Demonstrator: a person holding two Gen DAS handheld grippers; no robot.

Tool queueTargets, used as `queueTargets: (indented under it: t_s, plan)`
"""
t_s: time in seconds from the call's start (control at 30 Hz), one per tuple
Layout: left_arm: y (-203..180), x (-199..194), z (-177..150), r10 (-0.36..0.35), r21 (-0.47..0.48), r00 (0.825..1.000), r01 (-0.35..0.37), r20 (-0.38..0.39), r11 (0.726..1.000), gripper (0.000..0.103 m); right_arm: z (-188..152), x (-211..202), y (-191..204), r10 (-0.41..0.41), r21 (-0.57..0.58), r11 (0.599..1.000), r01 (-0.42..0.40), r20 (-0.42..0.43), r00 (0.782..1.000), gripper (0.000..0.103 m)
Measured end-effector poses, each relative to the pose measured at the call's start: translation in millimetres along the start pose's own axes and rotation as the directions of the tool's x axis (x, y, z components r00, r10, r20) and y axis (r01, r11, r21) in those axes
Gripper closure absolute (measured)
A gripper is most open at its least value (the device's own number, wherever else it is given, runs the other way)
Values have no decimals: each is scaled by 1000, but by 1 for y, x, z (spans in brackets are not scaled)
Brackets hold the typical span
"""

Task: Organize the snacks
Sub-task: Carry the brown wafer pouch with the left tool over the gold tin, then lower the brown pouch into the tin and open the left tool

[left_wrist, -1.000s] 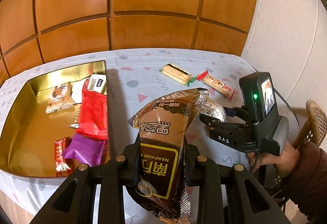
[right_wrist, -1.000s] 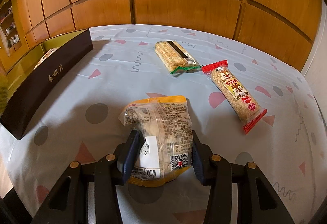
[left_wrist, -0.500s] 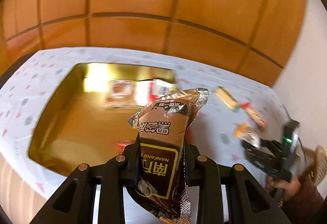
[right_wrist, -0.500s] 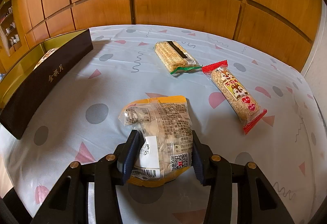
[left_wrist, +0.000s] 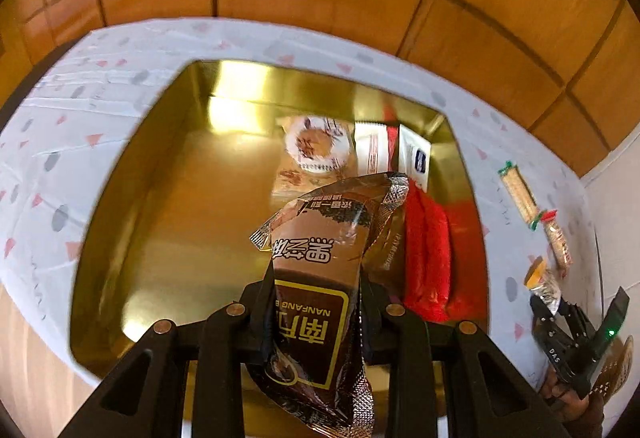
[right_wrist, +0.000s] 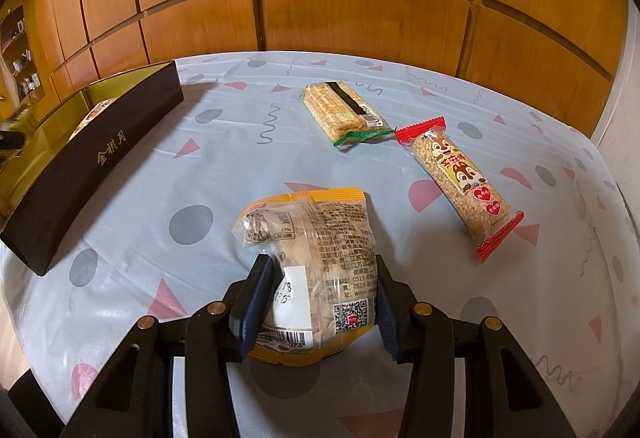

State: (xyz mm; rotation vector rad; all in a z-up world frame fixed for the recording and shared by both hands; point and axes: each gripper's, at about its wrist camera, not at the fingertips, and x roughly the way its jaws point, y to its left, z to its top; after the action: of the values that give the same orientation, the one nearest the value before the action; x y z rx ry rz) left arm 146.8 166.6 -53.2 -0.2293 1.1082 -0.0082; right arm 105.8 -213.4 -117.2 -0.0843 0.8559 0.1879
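Note:
My left gripper (left_wrist: 314, 302) is shut on a brown foil snack packet (left_wrist: 324, 262) and holds it above the gold tin box (left_wrist: 132, 206). The box holds a red packet (left_wrist: 426, 250), a round pastry packet (left_wrist: 318, 146) and white packets (left_wrist: 372, 152). My right gripper (right_wrist: 316, 296) is shut on a clear, yellow-edged bread packet (right_wrist: 316, 246) that rests on the tablecloth. It also shows at the right of the left wrist view (left_wrist: 560, 314). A cracker pack (right_wrist: 340, 112) and a red-ended rice bar (right_wrist: 460, 182) lie beyond it.
The box's dark outer wall (right_wrist: 92, 166) stands at the left of the right wrist view. The patterned tablecloth (right_wrist: 240, 158) covers the table. Wooden wall panels (right_wrist: 360, 10) run behind it. A white wall (left_wrist: 616, 206) is at the right.
My left gripper has swung left with the brown packet, from over the tablecloth beside the box to above the box. My right gripper has stayed in place on the bread packet.

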Motion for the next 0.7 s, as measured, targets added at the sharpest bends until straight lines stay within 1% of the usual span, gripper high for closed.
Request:
queueTargets:
  t_s: [0.07,0.13,0.3,0.4,0.5,0.57,0.63,0.7]
  plan:
    - [0,15,4,-2,-4,999,2,-43,1000,72,0,0,0,2,2,1000,-2,1,1000,54]
    - [-1,28,8,17,5,997,-16,-77,1000,72,0,0,0,1,3,1000,-1,2,1000,54]
    - [-9,56,19,62,32,992,-59,-106,998,72,-1,0,0,7,9,1000,-7,4,1000,54]
    - [-21,64,34,107,67,992,-102,-64,992,72,0,1,0,9,12,1000,-9,4,1000,54]
    - [-27,70,41,95,54,993,-91,-74,994,72,0,0,0,8,13,1000,-8,5,1000,54]
    - [-33,70,40,100,64,993,-96,-69,993,70,0,0,0,8,15,1000,-8,6,1000,54]
    - [-34,67,34,87,58,994,-83,-62,995,68,-1,1,0,9,17,1000,-9,6,1000,54]
    - [-35,63,30,101,52,994,-99,-40,994,65,-1,1,0,11,19,1000,-12,7,1000,53]
